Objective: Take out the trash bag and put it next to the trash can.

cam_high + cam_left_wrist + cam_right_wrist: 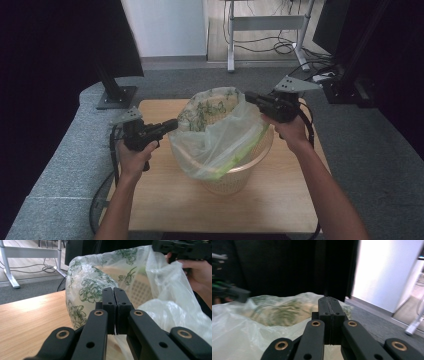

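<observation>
**Bag held at both rims over the basket**

Grey carpet surrounds the wooden desk [165, 200] at which we work, with a dark monitor stand [116, 95] behind it at the left. At the middle of the desk stands a cream wicker basket [230, 181], and a thin plastic bag [215, 140] printed with green leaves sits in it, its top billowing above the basket's rim.

We hold the left gripper [172, 125] at the bag's left edge. In the left gripper view its fingers [109, 302] are pressed flat together, with the film right against them; we read that as a pinch on the bag's rim.

Our right gripper [248, 97] is at the bag's far right edge, a little higher. Its fingers [324, 307] are likewise fully together, the film bunched just below them; whether film is caught between them we cannot tell.
</observation>
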